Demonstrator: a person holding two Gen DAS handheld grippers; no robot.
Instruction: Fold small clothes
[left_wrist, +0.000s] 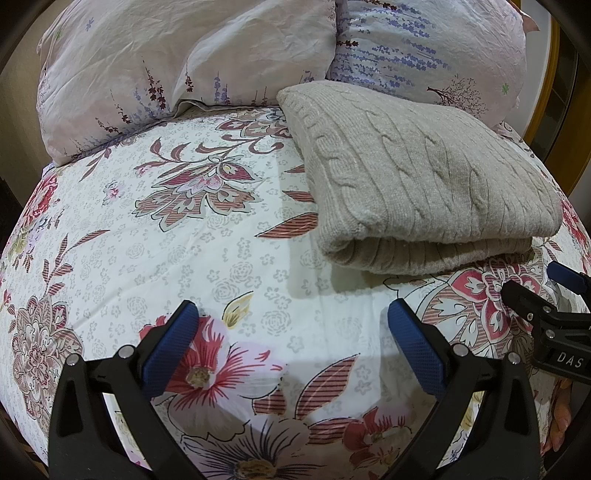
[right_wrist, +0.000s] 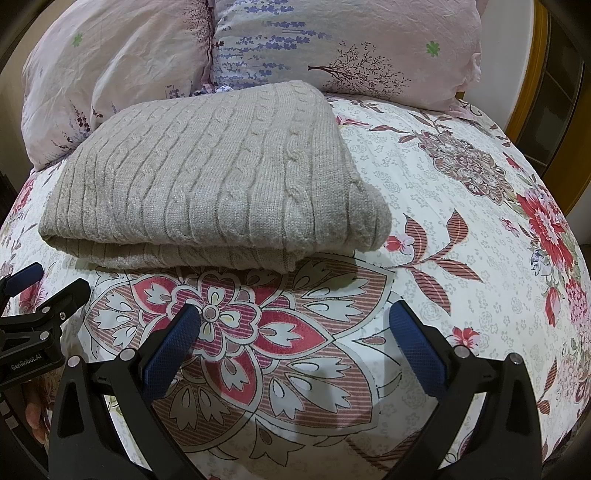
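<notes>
Your left gripper (left_wrist: 291, 325) and right gripper (right_wrist: 295, 325) hover side by side over the floral bedsheet (left_wrist: 207, 236), fingers spread wide and holding nothing. The beige cable-knit sweater (right_wrist: 214, 177) lies just ahead, already folded into a thick rectangle near the pillows (left_wrist: 177, 55), which suggests you have let go. Readable lettering: "DAS" on the right gripper's body, "GenRobot.AI" on the left's.

Black tongs (left_wrist: 291, 314), blue textured pads (left_wrist: 173, 343), silver screws.
</notes>
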